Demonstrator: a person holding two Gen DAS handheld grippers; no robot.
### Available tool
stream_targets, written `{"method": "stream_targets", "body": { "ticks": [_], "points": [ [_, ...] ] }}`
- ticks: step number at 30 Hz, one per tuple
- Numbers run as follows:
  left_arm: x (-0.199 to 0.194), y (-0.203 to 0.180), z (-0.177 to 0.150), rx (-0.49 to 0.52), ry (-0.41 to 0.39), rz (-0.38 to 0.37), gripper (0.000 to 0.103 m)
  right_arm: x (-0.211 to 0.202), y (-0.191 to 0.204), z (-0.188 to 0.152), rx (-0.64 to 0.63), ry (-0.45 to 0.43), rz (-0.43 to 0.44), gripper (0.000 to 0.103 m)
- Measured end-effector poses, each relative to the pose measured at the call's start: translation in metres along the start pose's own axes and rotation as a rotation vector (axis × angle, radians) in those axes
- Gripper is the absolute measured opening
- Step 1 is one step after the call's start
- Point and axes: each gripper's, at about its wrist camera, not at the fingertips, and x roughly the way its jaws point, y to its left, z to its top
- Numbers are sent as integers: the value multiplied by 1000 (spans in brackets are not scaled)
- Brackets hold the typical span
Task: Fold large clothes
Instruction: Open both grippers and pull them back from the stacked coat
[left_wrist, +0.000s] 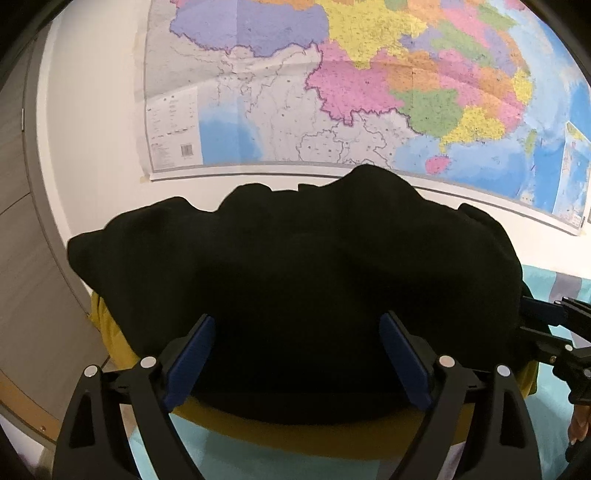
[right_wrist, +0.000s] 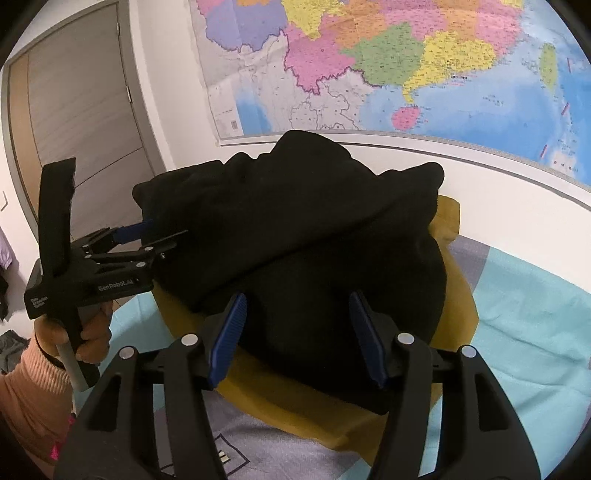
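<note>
1. A map (left_wrist: 332, 81) hangs on the wall behind your bed (right_wrist: 535, 314).
2. The black garment (right_wrist: 314, 229) lies heaped on a mustard cloth (right_wrist: 458, 295).
3. Your left gripper (left_wrist: 297, 354) gapes wide, gripping nothing.
4. Your right gripper (right_wrist: 297, 336) stands partly open, empty.

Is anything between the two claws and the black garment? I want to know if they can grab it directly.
Nothing visible is. The bundled black fabric garment lies on the mustard-yellow cloth, directly ahead of the open right claw. The open left claw sits at its left edge, jaws apart with only black fabric ahead.
</note>
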Motion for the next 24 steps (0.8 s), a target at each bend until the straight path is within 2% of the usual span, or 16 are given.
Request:
{"method": "stream_targets", "body": {
  "ticks": [2,5,11,16,24],
  "points": [
    [-7,-3,-1,0,-8,7,88,-2,0,-1,4,-3,6,60],
    [-16,-7,-4,-1,-19,12,94,-7,4,-4,6,-18,7,74],
    [-33,-16,-11,-28,-25,14,96,-22,11,-11,-4,-50,-21,80],
    [-46,-22,-20,-55,-29,34,96,-38,19,-22,-22,-79,-44,93],
    [-68,-35,-39,-93,-15,67,96,-50,30,-42,-36,-79,-73,97]
  ]
}}
